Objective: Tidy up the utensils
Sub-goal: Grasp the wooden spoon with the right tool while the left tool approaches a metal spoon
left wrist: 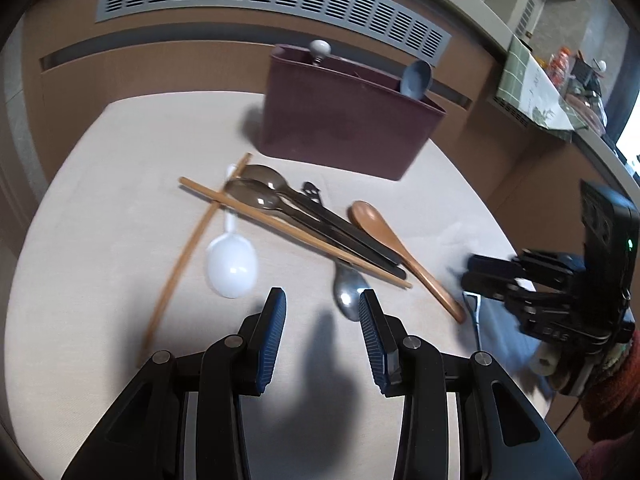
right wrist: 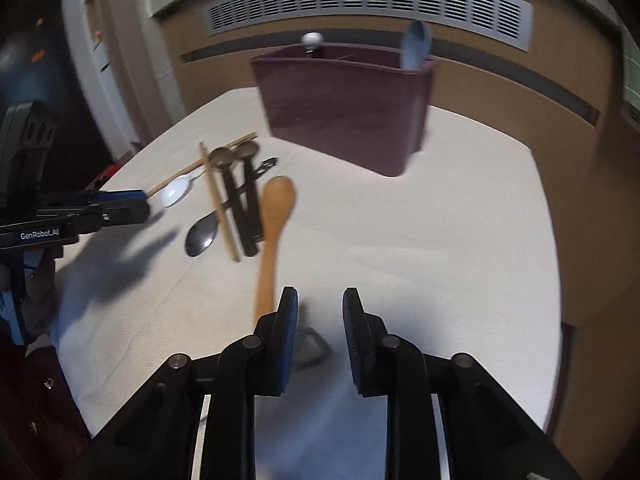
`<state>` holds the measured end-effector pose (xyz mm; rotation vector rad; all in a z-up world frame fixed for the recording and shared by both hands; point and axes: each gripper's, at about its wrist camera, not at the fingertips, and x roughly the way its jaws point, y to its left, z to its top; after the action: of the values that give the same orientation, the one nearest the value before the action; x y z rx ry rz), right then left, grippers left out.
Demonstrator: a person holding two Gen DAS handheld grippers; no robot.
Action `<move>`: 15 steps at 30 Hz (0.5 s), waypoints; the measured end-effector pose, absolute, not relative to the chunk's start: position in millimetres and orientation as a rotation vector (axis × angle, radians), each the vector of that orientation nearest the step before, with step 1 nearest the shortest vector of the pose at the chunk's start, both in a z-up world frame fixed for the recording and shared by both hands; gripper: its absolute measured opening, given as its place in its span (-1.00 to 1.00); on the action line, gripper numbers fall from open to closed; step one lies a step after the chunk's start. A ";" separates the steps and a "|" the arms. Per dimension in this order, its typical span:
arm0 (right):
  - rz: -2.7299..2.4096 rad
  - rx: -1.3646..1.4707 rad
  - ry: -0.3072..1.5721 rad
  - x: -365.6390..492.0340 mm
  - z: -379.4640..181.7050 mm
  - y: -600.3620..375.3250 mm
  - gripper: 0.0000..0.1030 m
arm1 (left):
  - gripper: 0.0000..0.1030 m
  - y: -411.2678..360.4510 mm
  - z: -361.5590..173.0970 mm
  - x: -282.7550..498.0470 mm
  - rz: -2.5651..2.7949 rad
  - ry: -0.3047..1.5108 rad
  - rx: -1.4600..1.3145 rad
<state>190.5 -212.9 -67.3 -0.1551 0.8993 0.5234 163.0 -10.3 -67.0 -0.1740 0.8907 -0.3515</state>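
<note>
Left gripper (left wrist: 322, 307) hovers over the near part of the cream-cloth bench (left wrist: 120, 184), jaws wide, nothing between them. Its right finger tip overlaps the bowl of the shiny metal spoon (left wrist: 349, 294); contact cannot be judged.

Right gripper (right wrist: 319, 307) hovers near the bench's right side, jaws moderately apart, holding nothing. A dark metal loop-shaped piece (right wrist: 314, 346) lies on the cloth under its left finger; what it is cannot be told.

Utensils lie in a loose pile mid-bench: white plastic spoon (left wrist: 232, 260), two light wooden chopsticks (left wrist: 288, 228) crossed over each other, two translucent brown spoons with dark handles (left wrist: 256, 196) side by side, and a brown wooden spoon (left wrist: 384, 232) on the pile's right side. One chopstick lies across the dark handles and the metal spoon's handle.

Dark maroon rectangular plastic holder (left wrist: 344, 124) stands upright toward the far edge, apart from the pile. A grey-blue spoon (left wrist: 416, 78) stands in its right end, bowl up; a white knob-topped item (left wrist: 319, 49) sticks up at its left end.
</note>
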 end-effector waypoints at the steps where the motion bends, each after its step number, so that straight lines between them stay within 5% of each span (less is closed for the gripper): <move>1: 0.540 -0.155 0.900 193.9 -68.5 -205.9 -0.57 | -0.24 -11.3 -65.3 161.8 -0.349 0.886 -0.167; 15: 0.550 -0.219 0.933 263.6 -90.3 -135.0 -0.47 | -0.24 26.2 -74.4 163.6 -0.226 0.880 -0.189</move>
<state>263.6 -135.0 -90.3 -0.2194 0.9327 0.5500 163.6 26.2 -74.4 -0.1894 0.8801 -0.2259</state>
